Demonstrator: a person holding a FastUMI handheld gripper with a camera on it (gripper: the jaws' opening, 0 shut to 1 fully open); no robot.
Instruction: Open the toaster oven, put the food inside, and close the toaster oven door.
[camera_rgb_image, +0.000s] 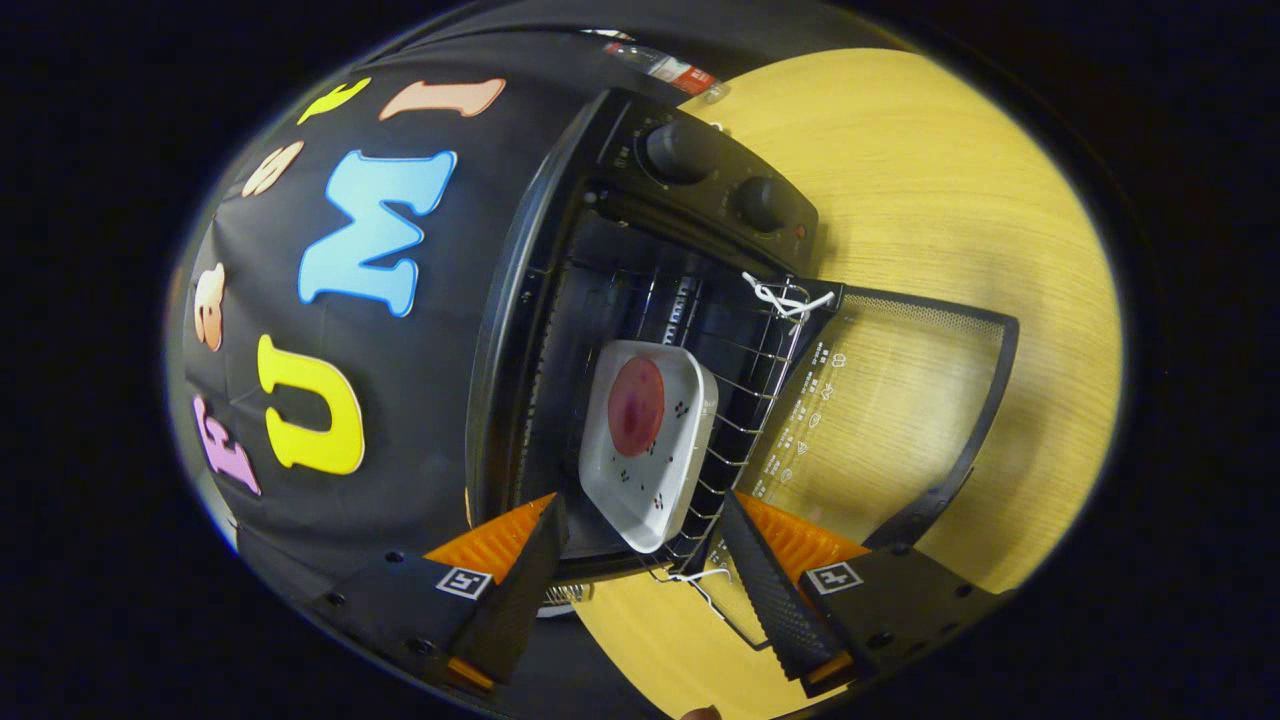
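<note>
Gripper (640, 530) spread wide, holding nothing, fingers flanking the near corner of the white square plate (665, 470) with its round red slice of food (636, 406). Plate resting on the wire rack (745, 420) at the mouth of the black toaster oven (560, 300), probably not fully in. Beyond, glass door (900, 400) swung open. Risk: shutting the door against the protruding plate, or snagging a finger in the rack wires.

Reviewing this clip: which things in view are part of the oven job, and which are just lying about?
Part of the job:
toaster oven, door open
plate with food, on the rack inside
gripper, fingers open, plate's near corner between them

Lying about:
bottle on the table, beyond the oven
</note>
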